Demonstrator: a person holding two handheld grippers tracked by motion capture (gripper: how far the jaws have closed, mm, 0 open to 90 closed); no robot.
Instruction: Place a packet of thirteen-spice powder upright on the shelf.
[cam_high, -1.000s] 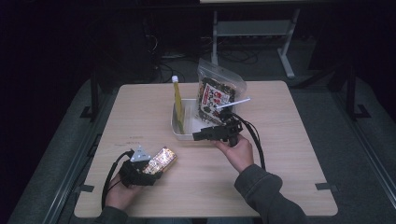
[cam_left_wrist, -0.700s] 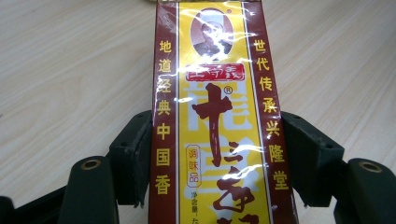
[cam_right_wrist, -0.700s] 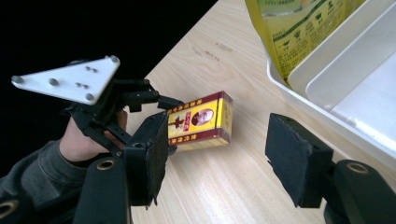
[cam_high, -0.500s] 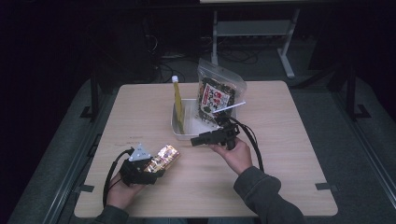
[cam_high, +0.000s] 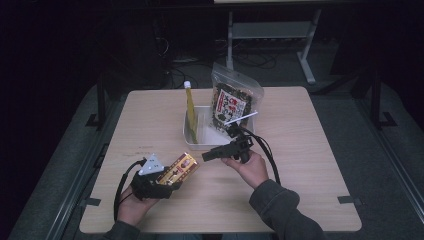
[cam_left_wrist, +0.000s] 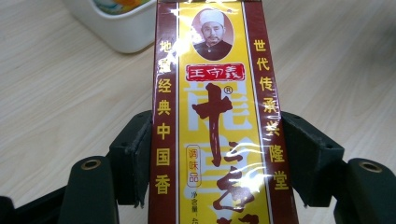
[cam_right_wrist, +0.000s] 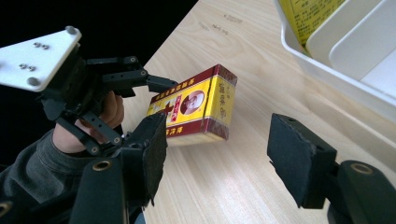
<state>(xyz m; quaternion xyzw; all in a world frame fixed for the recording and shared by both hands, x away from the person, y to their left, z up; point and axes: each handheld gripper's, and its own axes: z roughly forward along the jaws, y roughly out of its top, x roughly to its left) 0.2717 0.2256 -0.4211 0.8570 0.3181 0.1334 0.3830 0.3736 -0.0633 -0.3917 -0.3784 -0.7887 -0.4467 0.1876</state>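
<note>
Where the high view looks down on the surface (cam_high: 300, 165), my left hand-held gripper (cam_high: 167, 182) sits near the front left, pinching a red and yellow box (cam_high: 179, 168) that slants toward the middle. My right hand-held gripper (cam_high: 207, 156) lies level just in front of a white tray (cam_high: 189, 134), its tips aimed left toward the box, apart from it. In the tray stand a tall yellow packet (cam_high: 190, 107) at the left and a clear snack bag (cam_high: 231, 102) at the right, leaning back. A white stick (cam_high: 241, 118) rests across the tray's right part.

Left gripper view: the box (cam_left_wrist: 217, 121) runs up between my jaws, both pads pressed on its long sides, held just above the wood. The tray's corner (cam_left_wrist: 126, 35) is beyond it, upper left.

Right gripper view: my own jaws are spread, nothing between the pads; they have just been opening. Ahead, the left hand-held gripper (cam_right_wrist: 156, 100) grips the box (cam_right_wrist: 196, 105) by its far end, the box's near end free. The tray's wall (cam_right_wrist: 336, 77) crosses the upper right, the yellow packet (cam_right_wrist: 313, 11) inside.
</note>
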